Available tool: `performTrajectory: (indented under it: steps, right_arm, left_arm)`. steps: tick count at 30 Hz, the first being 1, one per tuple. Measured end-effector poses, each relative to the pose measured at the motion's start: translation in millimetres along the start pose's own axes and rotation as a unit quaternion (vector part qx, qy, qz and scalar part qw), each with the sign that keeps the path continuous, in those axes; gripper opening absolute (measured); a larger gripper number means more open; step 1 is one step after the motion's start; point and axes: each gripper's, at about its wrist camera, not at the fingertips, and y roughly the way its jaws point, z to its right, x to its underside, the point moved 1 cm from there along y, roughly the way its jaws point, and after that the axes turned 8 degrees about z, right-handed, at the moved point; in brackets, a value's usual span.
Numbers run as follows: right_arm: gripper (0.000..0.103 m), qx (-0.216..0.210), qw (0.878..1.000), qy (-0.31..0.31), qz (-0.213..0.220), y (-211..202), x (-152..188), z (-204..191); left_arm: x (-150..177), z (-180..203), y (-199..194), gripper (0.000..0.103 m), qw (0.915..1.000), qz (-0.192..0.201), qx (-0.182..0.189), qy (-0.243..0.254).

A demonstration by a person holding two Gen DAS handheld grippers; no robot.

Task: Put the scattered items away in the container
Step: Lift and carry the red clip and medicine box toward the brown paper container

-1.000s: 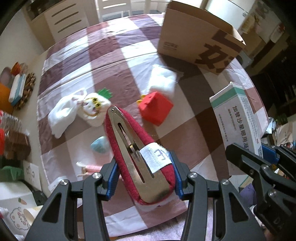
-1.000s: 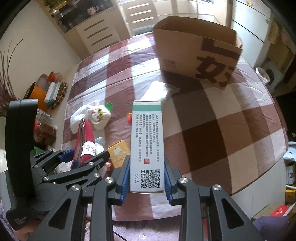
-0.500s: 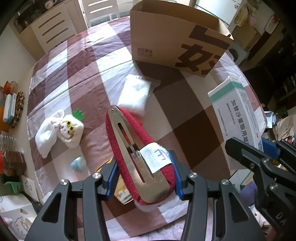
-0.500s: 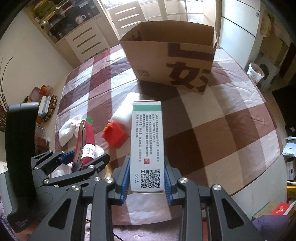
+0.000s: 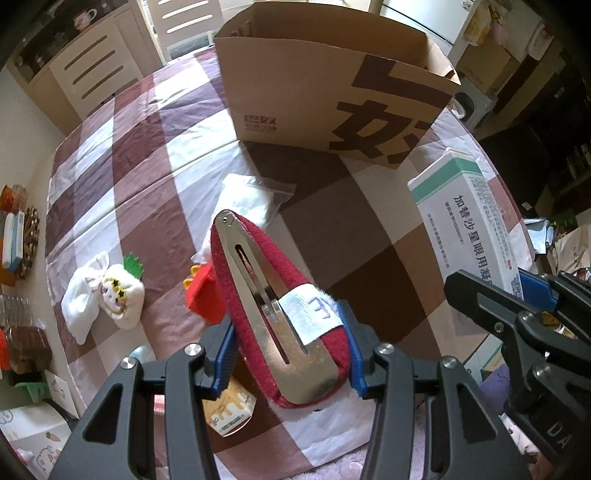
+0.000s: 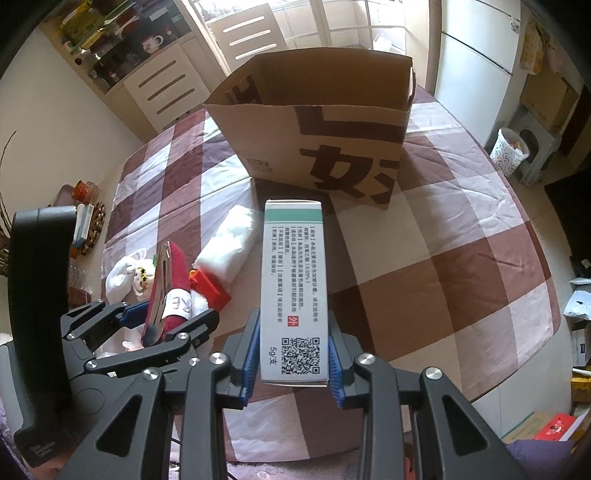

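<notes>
- Both pictures are bright and sharp, with daylight coming in from the window (image 6: 332,22) at the back.
- The cardboard box (image 5: 332,85) throws a dark shadow on the tabletop (image 5: 369,229) in front of it.
- The metal clip (image 5: 273,306) shines a little.
- The edges bend round and go black in the corners.

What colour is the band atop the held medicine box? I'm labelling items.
Teal-green band on the white medicine box; clearest in the right wrist view.

A brown-and-white checked tablecloth (image 6: 461,258), a red hair clip (image 5: 258,280), a white-and-green carton (image 6: 293,280), a tan cardboard box (image 6: 314,147).
</notes>
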Motion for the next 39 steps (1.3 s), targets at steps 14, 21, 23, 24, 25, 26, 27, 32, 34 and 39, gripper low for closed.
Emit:
performTrajectory:
  steps: [14,21,23,24,25,26,27,32,34,39]
  right_arm:
    - [0.032,0.007,1.000,0.017,0.006,6.1,-21.1,26.4]
    - [0.032,0.012,1.000,0.026,0.012,10.1,-35.3,37.0]
    - [0.032,0.013,0.999,0.027,0.014,10.6,-38.4,38.8]
    - [0.032,0.013,0.999,0.028,0.015,11.0,-40.4,39.6]
    - [0.032,0.013,0.999,0.029,0.015,11.5,-42.3,40.4]
    - [0.031,0.013,0.999,0.030,0.015,12.4,-44.8,41.0]
    - [0.032,0.013,0.999,0.030,0.016,12.9,-46.9,41.5]
    - [0.032,0.008,0.999,0.032,0.020,13.4,-60.0,41.8]
    - [0.032,0.003,0.999,0.034,0.024,11.2,-66.4,41.0]
    - [0.032,-0.013,0.998,0.033,0.045,0.3,-90.0,37.0]
  left_arm:
    - [-32.6,28.4,12.8,0.050,0.9988,0.002,0.013,0.047]
    - [-53.0,33.5,19.1,0.050,0.9978,0.004,0.018,0.063]
    - [-57.8,33.7,20.7,0.050,0.9976,0.004,0.019,0.067]
    - [-60.7,33.9,21.4,0.050,0.9974,0.005,0.019,0.069]
    - [-63.7,34.0,21.9,0.050,0.9973,0.006,0.020,0.071]
    - [-66.4,34.2,22.2,0.050,0.9971,0.006,0.020,0.074]
    - [-68.9,34.5,22.9,0.050,0.9967,0.007,0.021,0.078]
    - [-82.6,32.6,22.4,0.050,0.9957,0.008,0.032,0.086]
    - [-88.5,32.4,19.7,0.050,0.9948,0.011,0.035,0.095]
    - [-111.6,26.2,4.2,0.050,0.9924,0.021,0.069,0.100]
